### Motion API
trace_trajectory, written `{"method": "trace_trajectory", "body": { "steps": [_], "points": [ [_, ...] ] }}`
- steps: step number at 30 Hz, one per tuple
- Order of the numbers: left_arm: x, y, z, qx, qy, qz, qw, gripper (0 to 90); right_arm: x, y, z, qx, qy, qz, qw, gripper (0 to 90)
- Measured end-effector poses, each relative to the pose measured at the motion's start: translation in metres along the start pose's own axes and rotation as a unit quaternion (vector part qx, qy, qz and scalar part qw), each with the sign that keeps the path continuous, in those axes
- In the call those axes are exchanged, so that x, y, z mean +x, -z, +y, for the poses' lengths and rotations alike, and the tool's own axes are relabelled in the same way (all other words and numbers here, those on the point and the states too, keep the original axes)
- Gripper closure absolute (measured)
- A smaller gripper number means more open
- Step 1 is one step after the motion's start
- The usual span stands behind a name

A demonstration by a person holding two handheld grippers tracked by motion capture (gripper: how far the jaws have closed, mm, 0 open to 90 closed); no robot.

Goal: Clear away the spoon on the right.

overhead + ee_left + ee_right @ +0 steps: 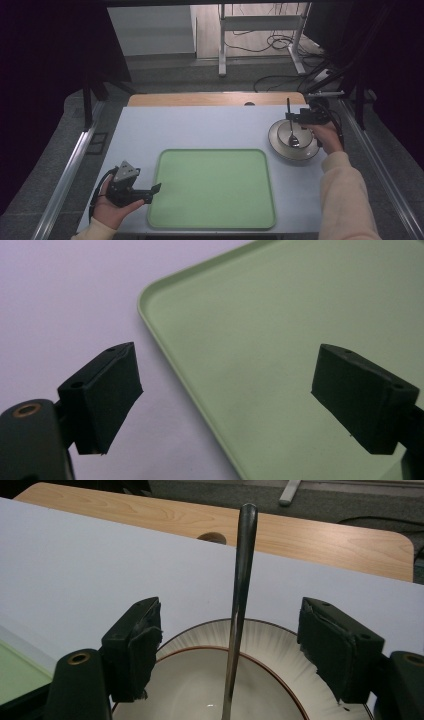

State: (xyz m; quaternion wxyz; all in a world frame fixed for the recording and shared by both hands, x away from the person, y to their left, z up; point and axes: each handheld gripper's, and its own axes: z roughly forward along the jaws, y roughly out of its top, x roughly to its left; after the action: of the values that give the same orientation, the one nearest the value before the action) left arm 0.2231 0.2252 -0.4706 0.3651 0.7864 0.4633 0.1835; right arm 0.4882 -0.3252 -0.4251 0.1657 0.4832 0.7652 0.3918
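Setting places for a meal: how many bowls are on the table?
1. The bowl sits at the table's right side, beyond the green tray, with a spoon standing in it between the right gripper's open jaws.

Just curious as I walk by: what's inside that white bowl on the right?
A metal spoon stands in the bowl, its scoop resting on the bottom and its handle rising between the open jaws of the right claw. The handle hides a thin strip of the bowl's inside.

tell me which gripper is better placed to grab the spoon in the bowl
Right. The right gripper hangs over the bowl, jaws open either side of the spoon. The left gripper sits at the green tray.
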Motion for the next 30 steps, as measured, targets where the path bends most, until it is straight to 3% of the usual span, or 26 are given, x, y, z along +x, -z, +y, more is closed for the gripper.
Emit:
{"method": "trace_trajectory", "body": {
  "steps": [6, 11, 15, 23, 25, 30],
  "points": [
    [0.001, 0.000, 0.000, -0.001, 0.001, 0.002, 1.0000, 12.2, -0.006, -0.010, 0.005, 0.005, -0.010, -0.001, 0.9999, 29.2],
    [0.001, 0.000, 0.000, -0.001, 0.000, 0.001, 1.0000, 12.2, -0.007, -0.017, 0.009, -0.005, -0.019, -0.005, 0.9998, 37.2],
    [0.002, 0.000, -0.001, 0.000, 0.001, 0.003, 1.0000, 12.2, -0.010, -0.025, 0.008, 0.005, -0.025, -0.002, 0.9997, 42.1],
    [0.003, 0.001, -0.001, -0.005, -0.001, -0.001, 1.0000, 11.9, -0.015, -0.036, 0.004, 0.011, -0.038, 0.027, 0.9989, 62.6],
    [0.003, 0.001, -0.001, -0.004, -0.002, -0.001, 1.0000, 11.9, -0.016, -0.039, 0.001, 0.019, -0.042, 0.033, 0.9984, 73.4],
    [0.004, 0.001, -0.001, -0.004, 0.000, 0.001, 1.0000, 11.9, -0.018, -0.038, 0.000, 0.021, -0.054, 0.047, 0.9972, 82.4]
  ]
}}
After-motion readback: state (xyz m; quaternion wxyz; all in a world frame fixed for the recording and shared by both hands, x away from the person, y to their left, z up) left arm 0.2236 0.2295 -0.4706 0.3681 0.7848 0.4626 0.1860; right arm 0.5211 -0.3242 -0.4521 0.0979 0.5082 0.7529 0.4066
